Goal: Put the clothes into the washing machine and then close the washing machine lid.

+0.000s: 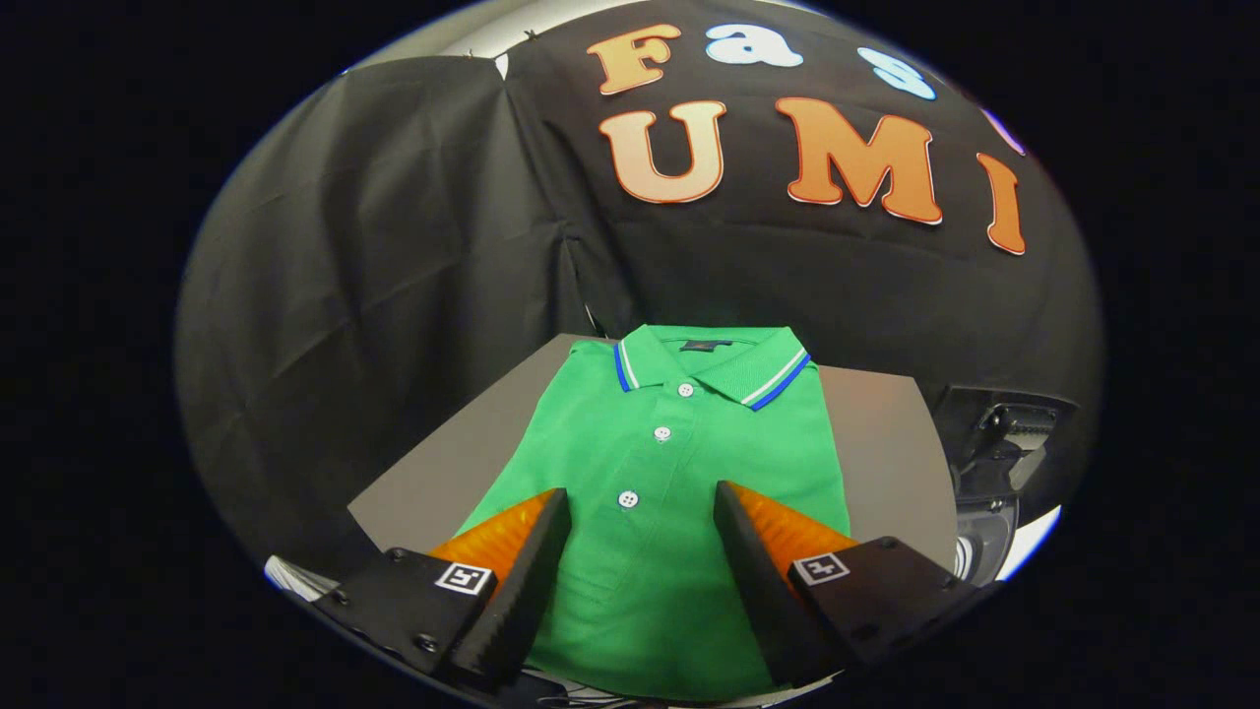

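Green cotton-like cloth takes the middle of the scene: a folded polo shirt (669, 473) lies flat on a grey table (886, 443), front side up. Its collar (714, 366), trimmed with white and blue stripes, points to the far side, towards the black cloth wall (394, 246) of the booth. Three white buttons (661, 433) run down the placket in a line from the collar towards the near edge.

The gripper (640, 507) hangs over the near half of the shirt with its two fingers spread wide apart. Nothing is held between them. The lowest button sits in the gap between the fingertips, and the shirt's body shows through that gap all the way down to the near edge of the table. Whether the fingers touch the cloth cannot be told.

On the right, past the table's edge, part of a dark machine (994, 463) shows, with a hinged black piece at the top and a rounded pale rim below it. Bare grey table lies on both sides of the shirt, left and right.
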Motion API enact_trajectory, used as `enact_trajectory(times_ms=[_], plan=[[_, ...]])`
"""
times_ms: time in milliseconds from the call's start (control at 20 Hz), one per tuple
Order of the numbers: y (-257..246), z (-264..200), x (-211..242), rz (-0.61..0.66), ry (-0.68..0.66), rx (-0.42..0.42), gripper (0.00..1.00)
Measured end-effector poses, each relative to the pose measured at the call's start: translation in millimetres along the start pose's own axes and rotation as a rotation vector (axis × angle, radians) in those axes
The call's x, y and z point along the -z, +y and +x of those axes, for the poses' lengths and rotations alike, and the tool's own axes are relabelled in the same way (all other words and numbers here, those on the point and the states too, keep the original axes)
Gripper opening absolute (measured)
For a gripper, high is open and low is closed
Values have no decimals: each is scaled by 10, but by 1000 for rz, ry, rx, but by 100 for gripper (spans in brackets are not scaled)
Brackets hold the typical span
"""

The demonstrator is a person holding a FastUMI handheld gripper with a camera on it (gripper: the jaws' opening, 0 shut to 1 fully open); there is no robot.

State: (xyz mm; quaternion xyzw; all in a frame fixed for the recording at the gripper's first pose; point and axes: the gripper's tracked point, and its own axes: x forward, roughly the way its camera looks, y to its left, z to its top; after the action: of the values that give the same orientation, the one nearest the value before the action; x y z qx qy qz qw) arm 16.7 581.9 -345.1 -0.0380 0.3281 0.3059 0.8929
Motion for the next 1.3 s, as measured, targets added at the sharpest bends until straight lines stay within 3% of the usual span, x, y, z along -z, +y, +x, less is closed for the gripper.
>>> enact_trajectory(times_ms=[250, 450, 650, 700, 950, 1300], plan=[[-12, 44, 58, -41, -4, -12, 91], [-2, 31, 71, -61, 4, -49, 77], [-45, 36, 55, -38, -11, -94, 54], [-54, 35, 70, -43, -12, -101, 54], [-106, -23, 6, -6, -60, -113, 18], [-149, -189, -165, 0, -186, -135, 17]])
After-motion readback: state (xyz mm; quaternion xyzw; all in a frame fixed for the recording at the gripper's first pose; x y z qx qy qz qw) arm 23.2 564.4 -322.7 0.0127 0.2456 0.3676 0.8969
